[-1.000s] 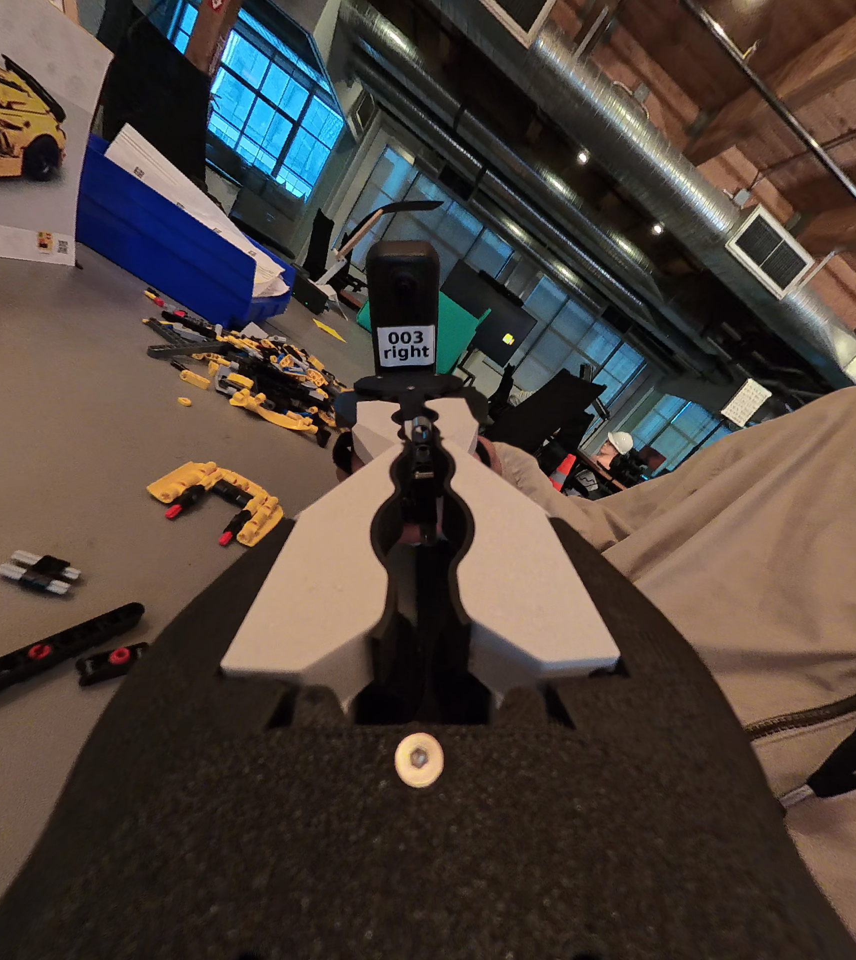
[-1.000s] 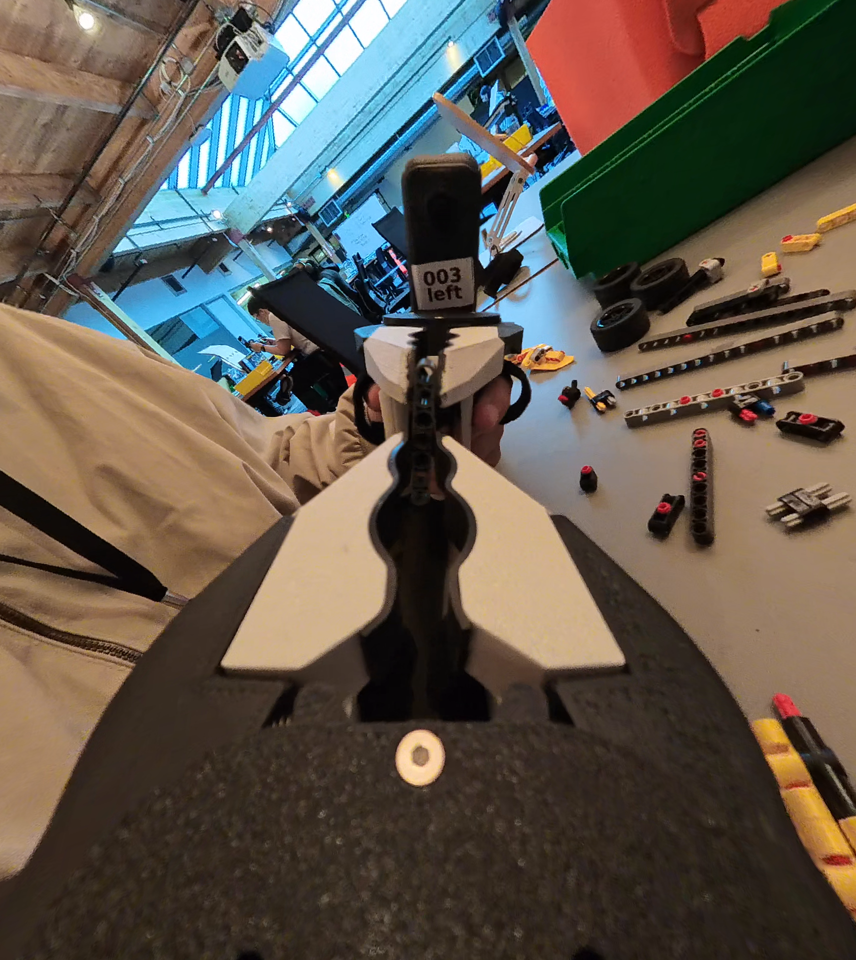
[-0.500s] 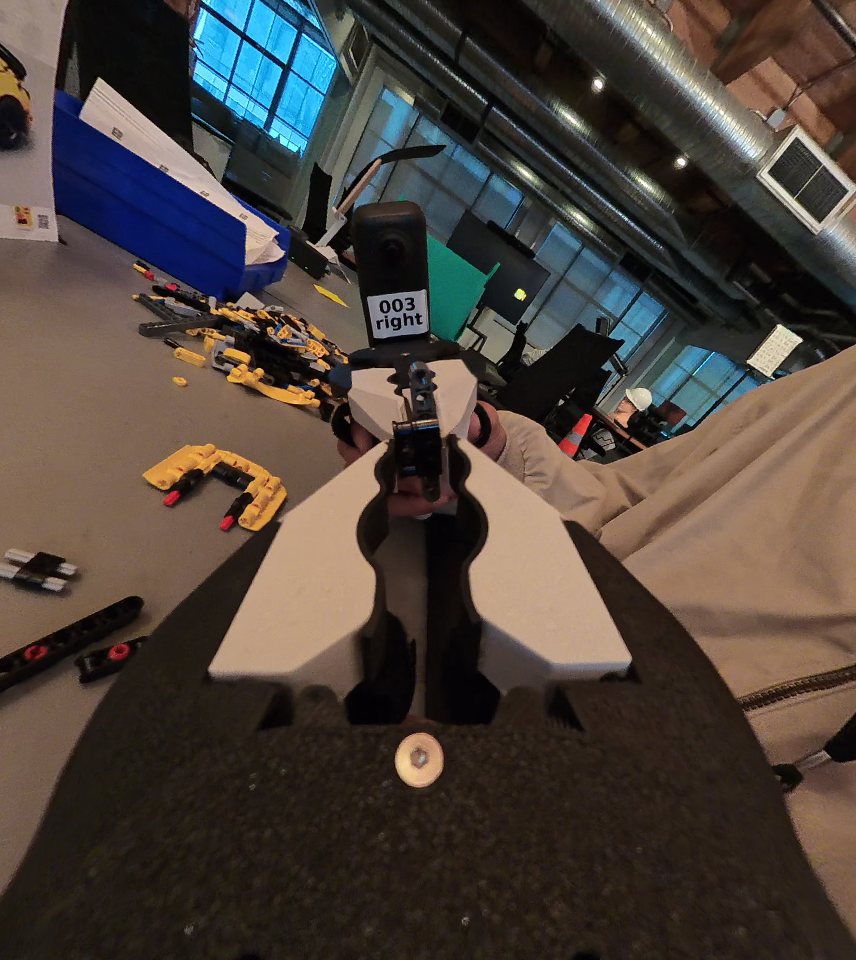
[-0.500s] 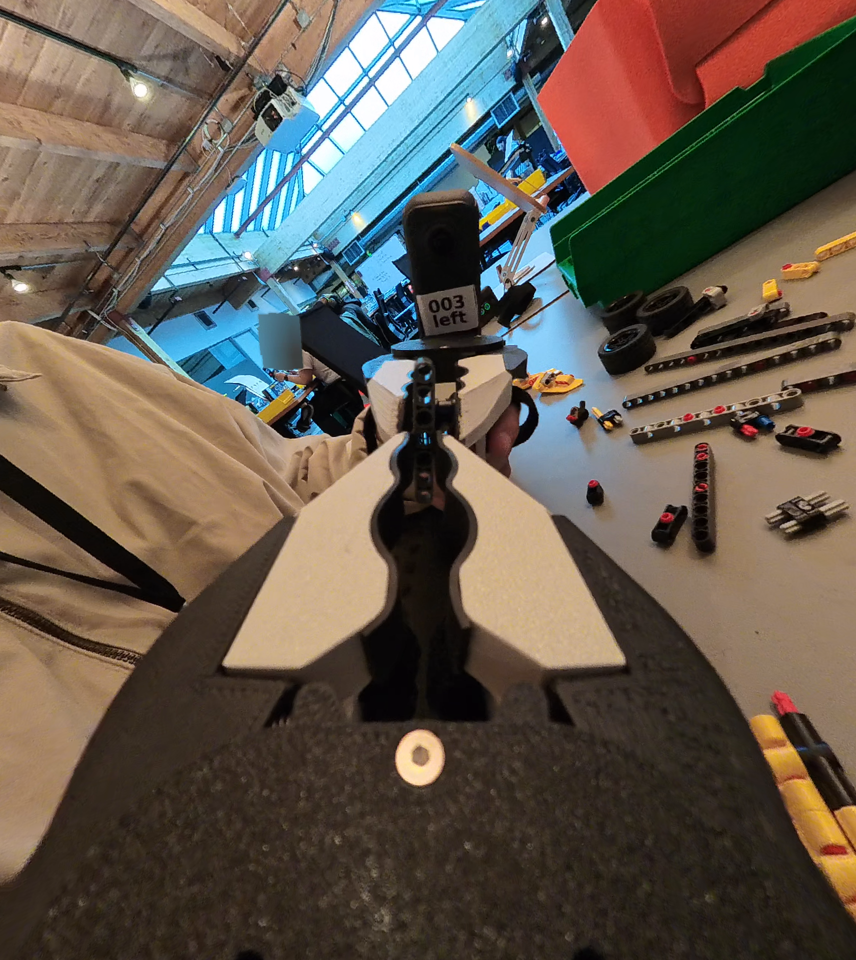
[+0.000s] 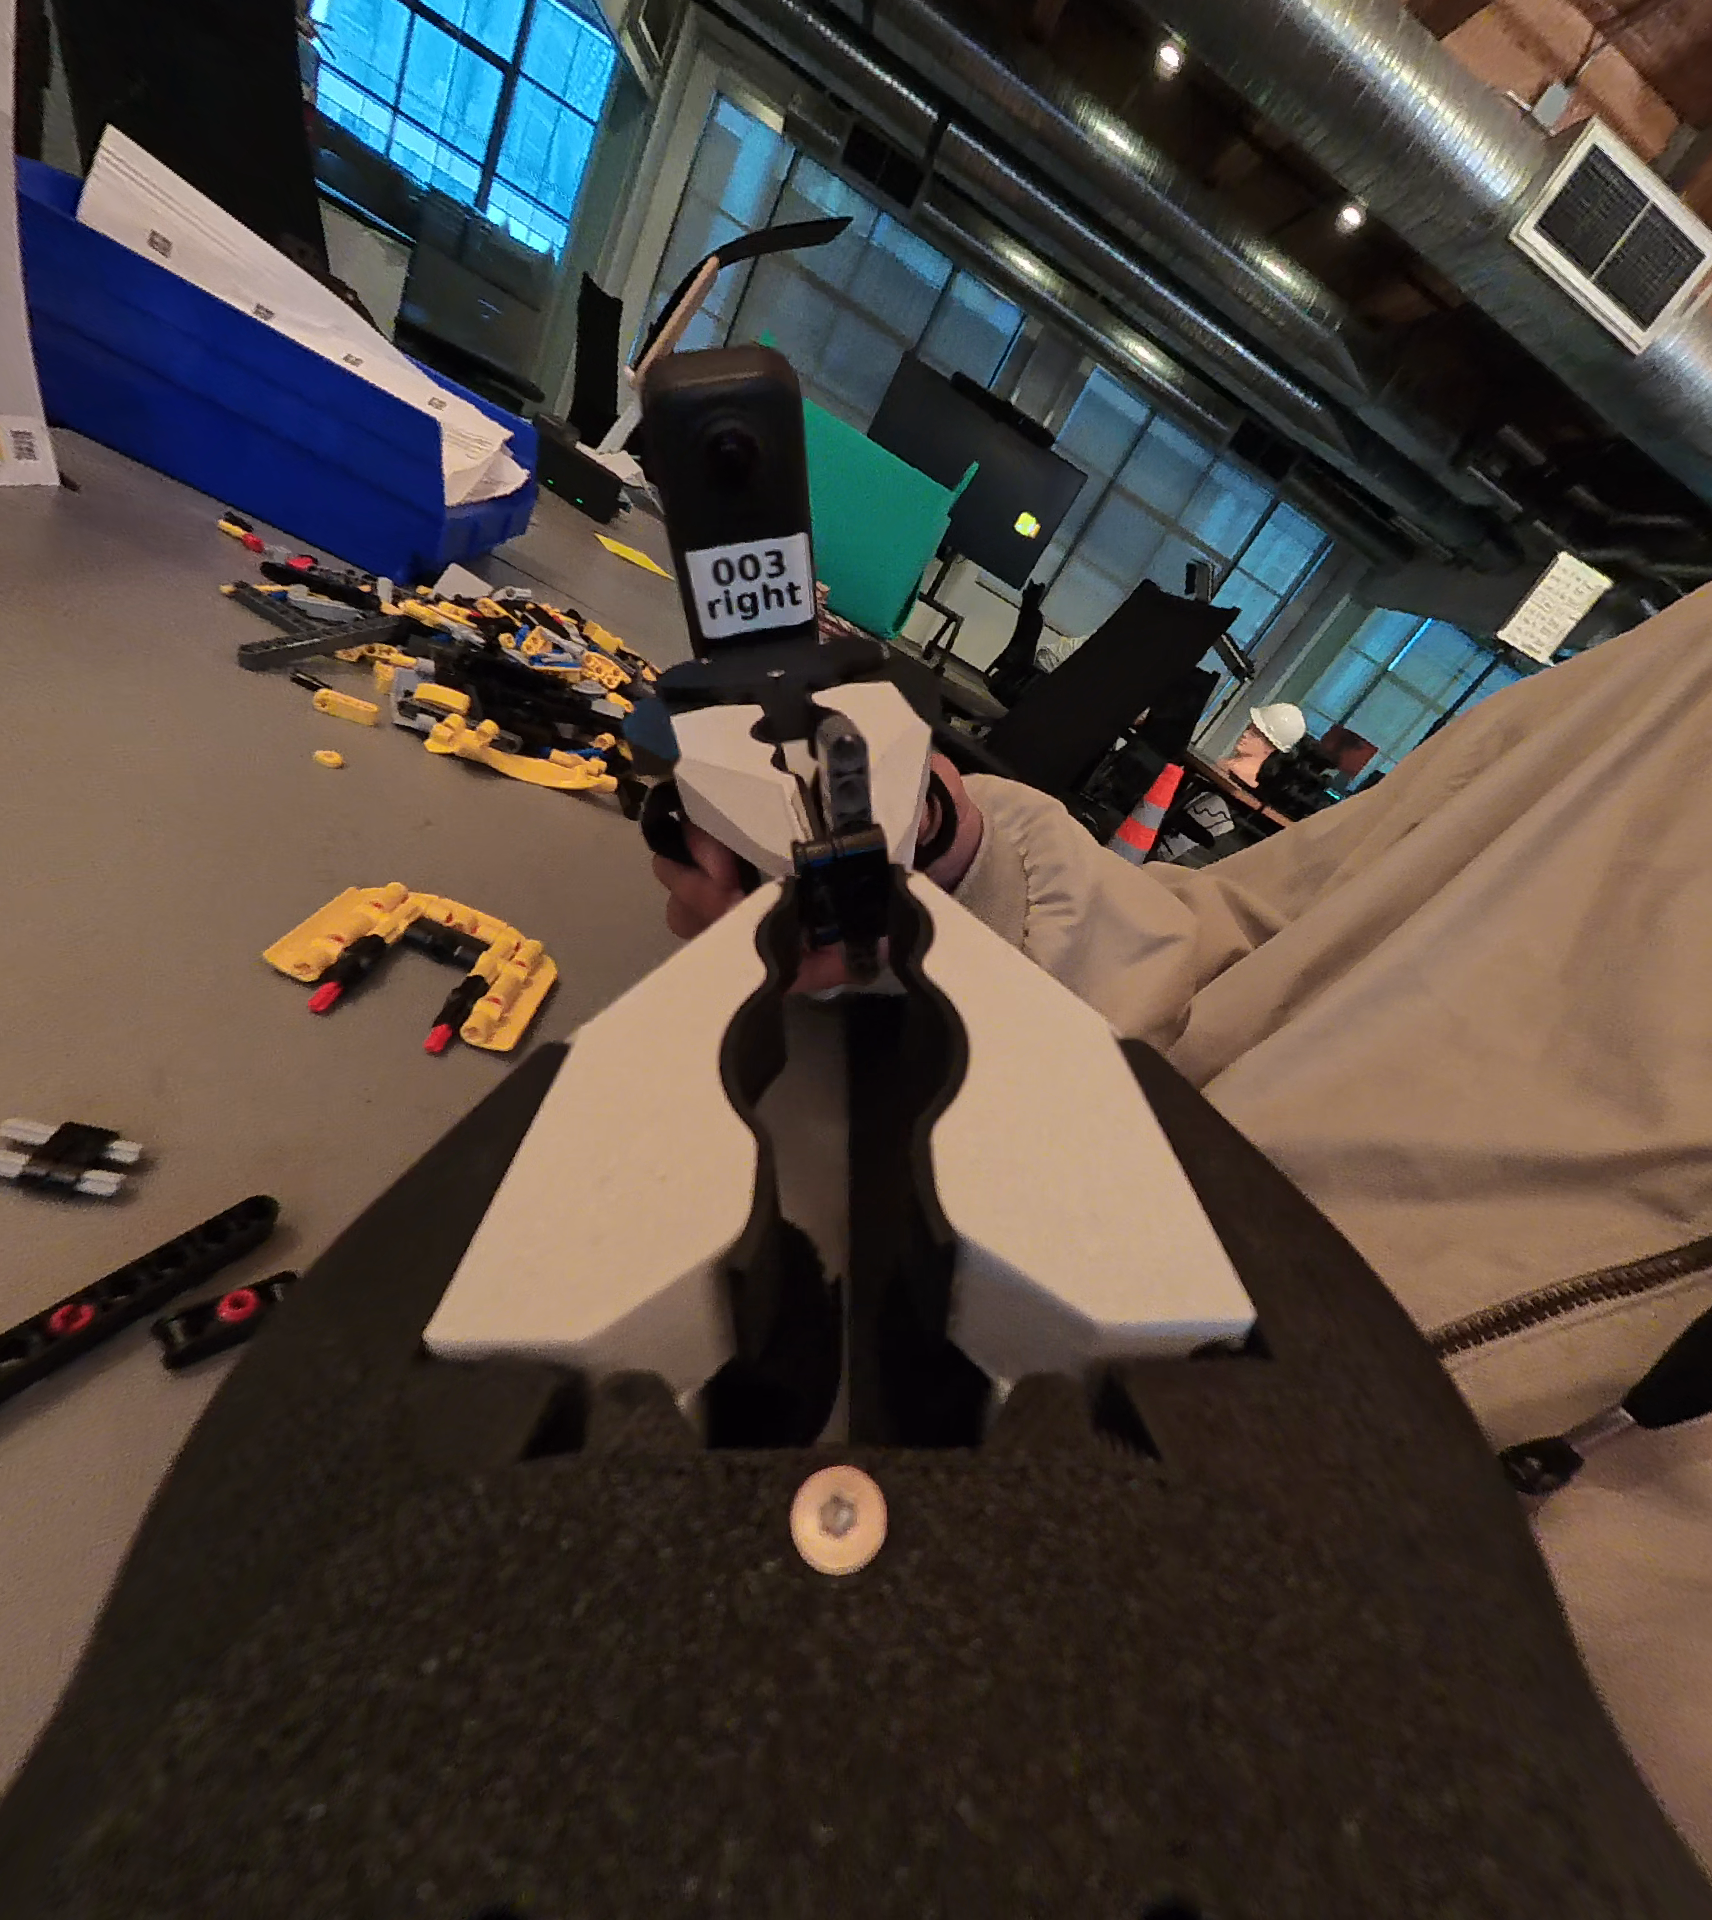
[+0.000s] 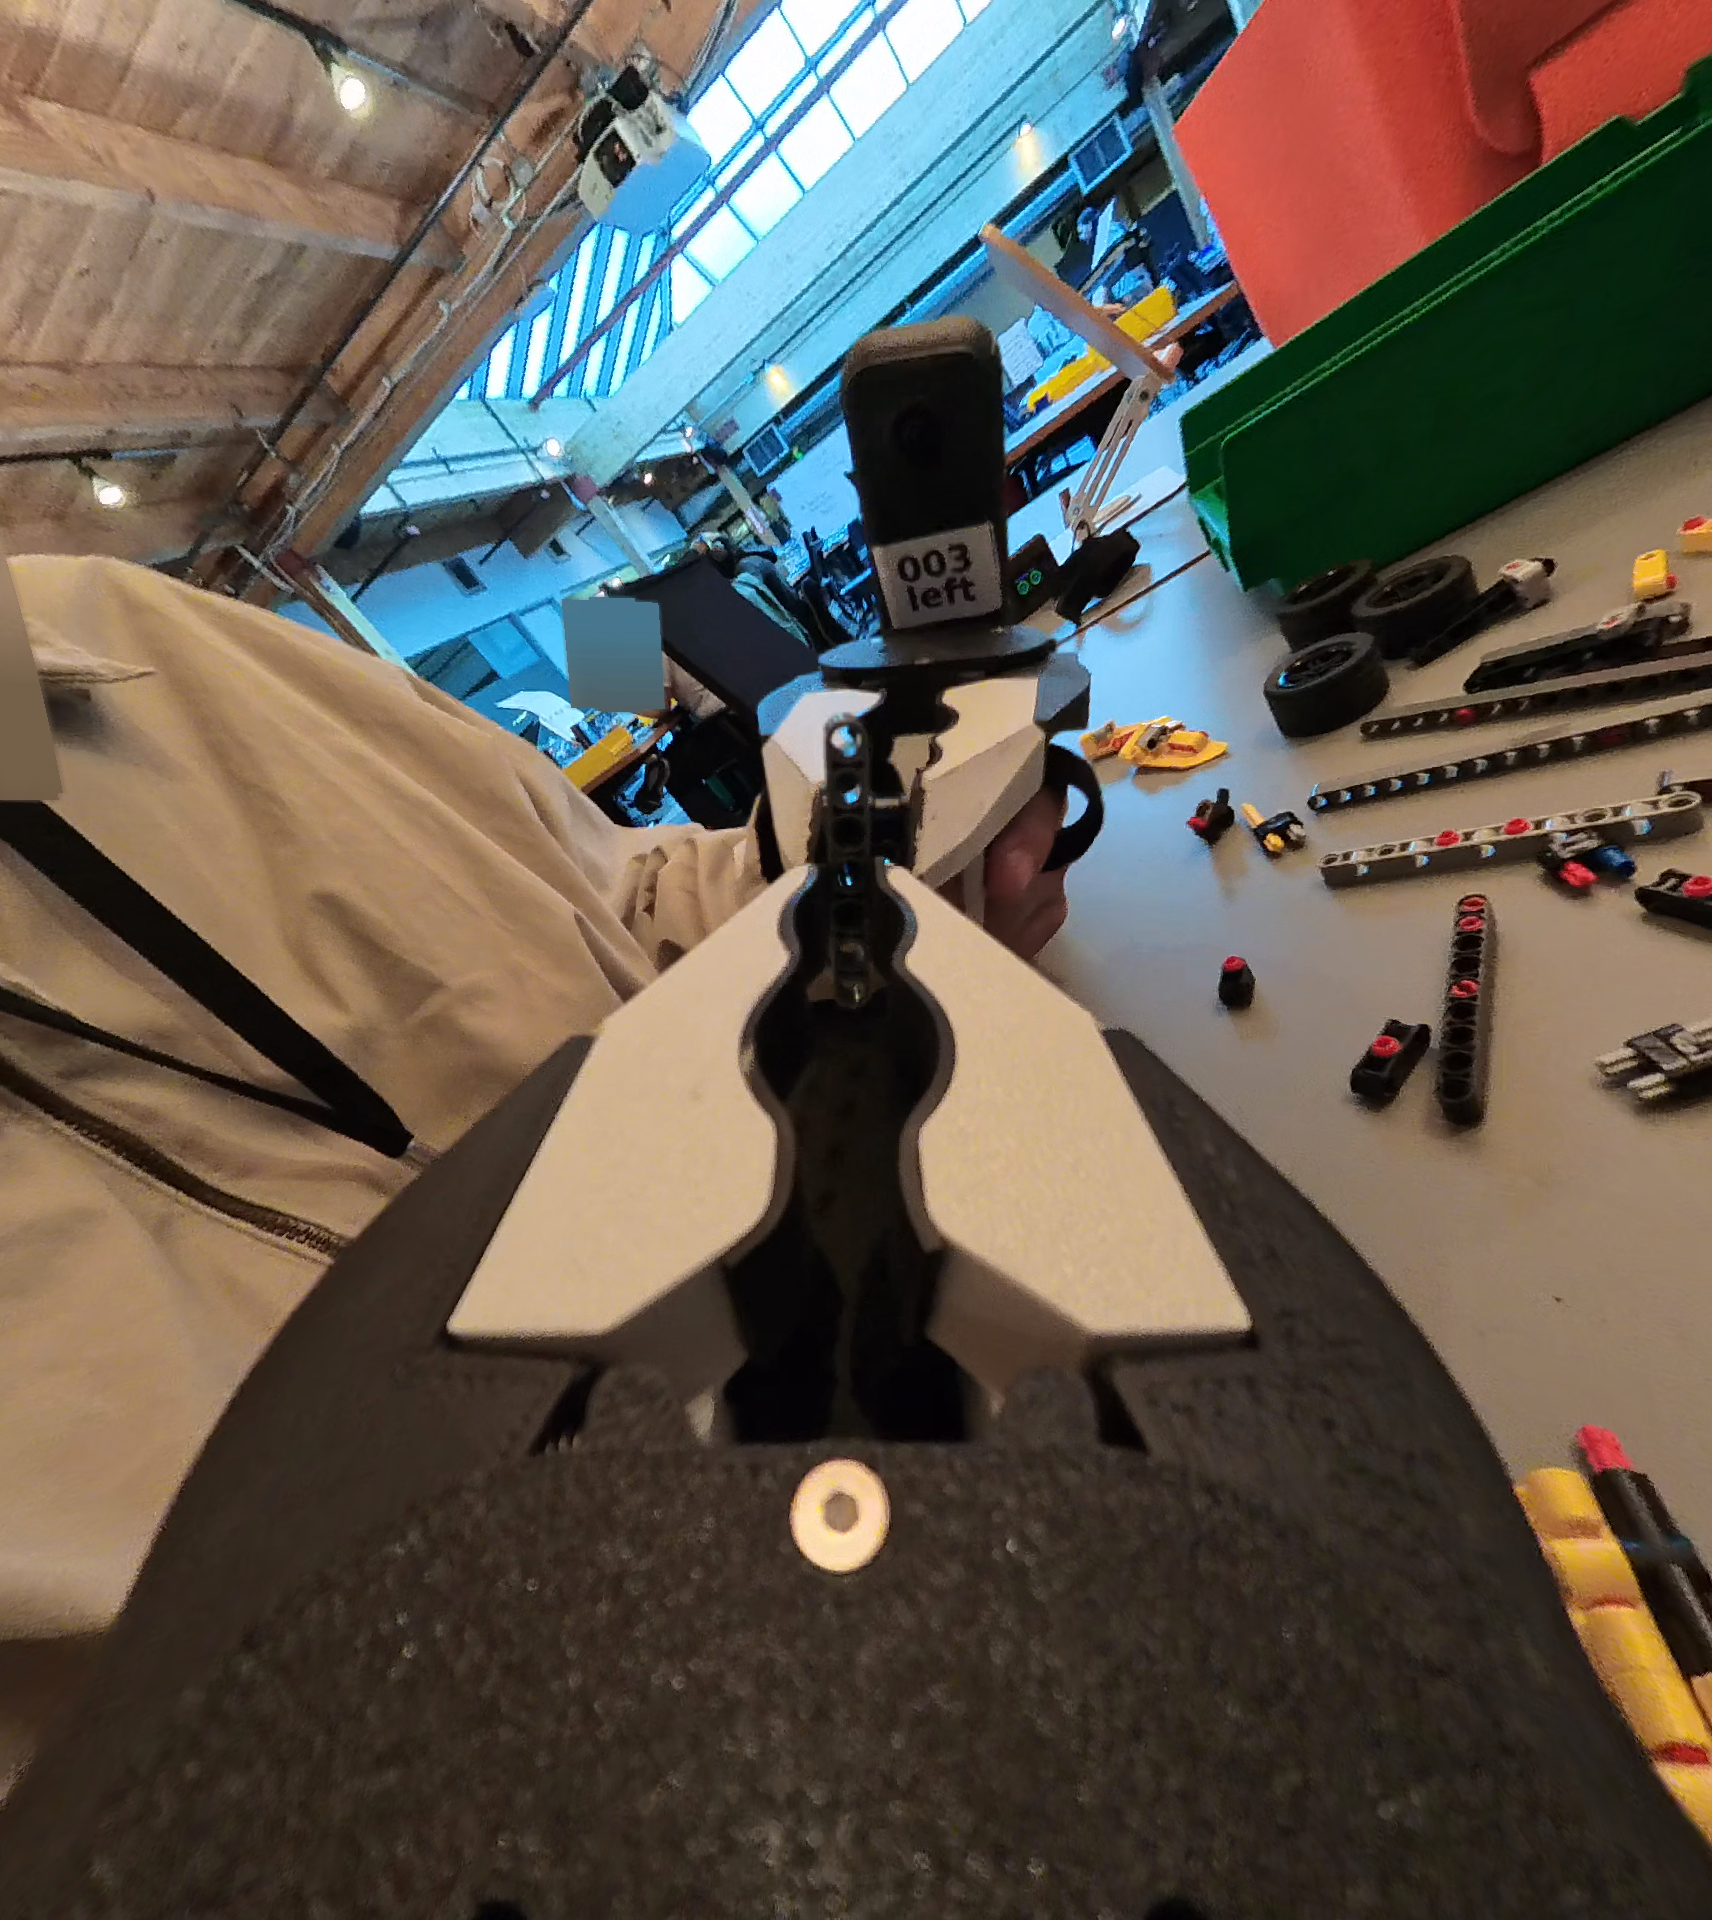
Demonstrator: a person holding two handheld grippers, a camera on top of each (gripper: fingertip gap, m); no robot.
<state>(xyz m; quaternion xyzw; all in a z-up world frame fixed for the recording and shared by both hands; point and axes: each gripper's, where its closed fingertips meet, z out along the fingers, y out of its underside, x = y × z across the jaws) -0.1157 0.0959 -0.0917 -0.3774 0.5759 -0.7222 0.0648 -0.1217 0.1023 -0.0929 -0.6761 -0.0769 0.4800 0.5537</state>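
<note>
Both grippers are held above the grey table, tip to tip and facing each other. My right gripper (image 6: 847, 894) is shut on a thin black beam with holes (image 6: 844, 790), which sticks out past its tips towards the left gripper. The beam also shows in the left wrist view (image 5: 839, 774). My left gripper (image 5: 844, 894) has its jaws a little apart, closed around a small black connector with blue pins (image 5: 844, 904) that sits against the beam. From the right wrist view the left gripper (image 6: 899, 790) stands just behind the beam's tip, and the connector (image 6: 888, 821) shows beside the beam.
On the left stand a yellow U-shaped assembly (image 5: 416, 966), a heap of yellow and black parts (image 5: 499, 675), a blue bin (image 5: 239, 405) and a loose black beam (image 5: 83, 1320). On the right stand wheels (image 6: 1351, 644), several long beams (image 6: 1579, 717), a green bin (image 6: 1517, 416) and a yellow-black part (image 6: 1683, 1683). A beige jacket (image 5: 1454, 987) fills one side. My two grippers' fingertips are within a few centimetres of each other.
My left jaws have widened from nearly closed to a small gap. The black connector with blue pins now shows between their tips. The left gripper has shifted right of the beam.
</note>
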